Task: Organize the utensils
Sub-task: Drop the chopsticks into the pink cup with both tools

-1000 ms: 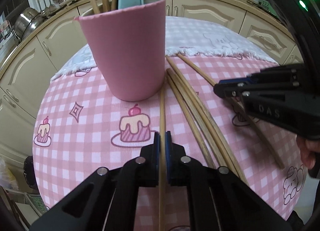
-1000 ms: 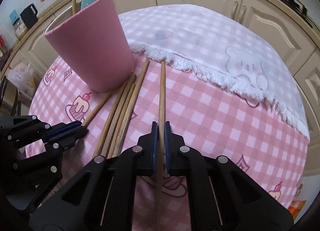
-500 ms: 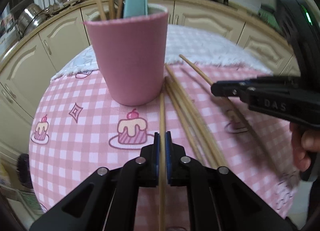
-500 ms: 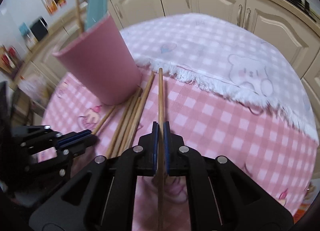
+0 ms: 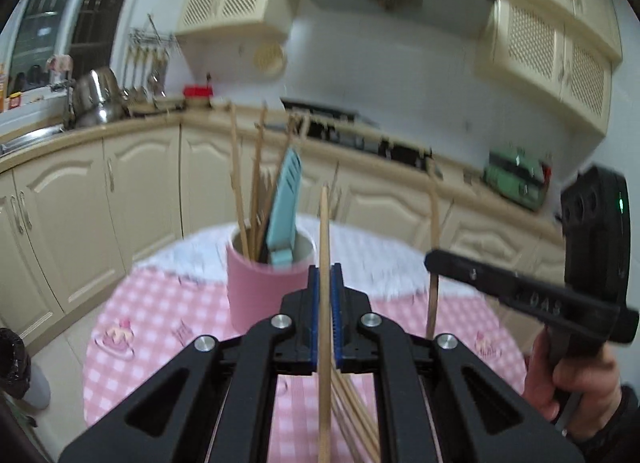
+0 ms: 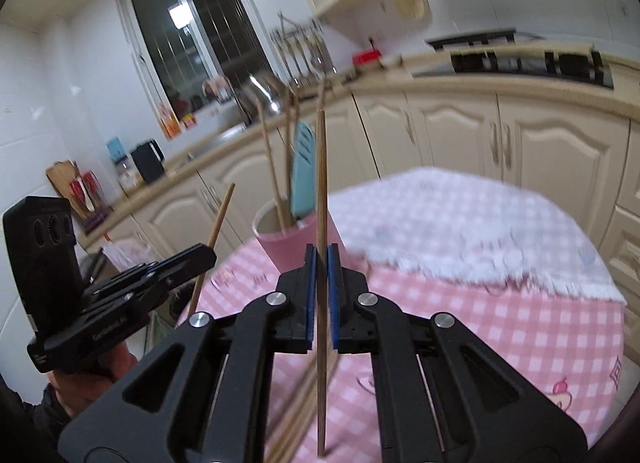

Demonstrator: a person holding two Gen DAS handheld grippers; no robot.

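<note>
Both grippers now raised off table, chopsticks tipped upright. Left gripper (image 5: 325,283) clamps chopstick (image 5: 324,231); right gripper (image 6: 321,263) clamps another chopstick (image 6: 321,183). Pink cup (image 5: 264,287) just beyond: drop-in likely next.

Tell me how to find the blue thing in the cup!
Look at the round table with the pink checked cloth, then at the pink cup standing on it. Several thin wooden chopsticks stick up out of the cup, and among them is the blue utensil. It is the only wide, flat, light blue piece there, with slots near its top.
</note>
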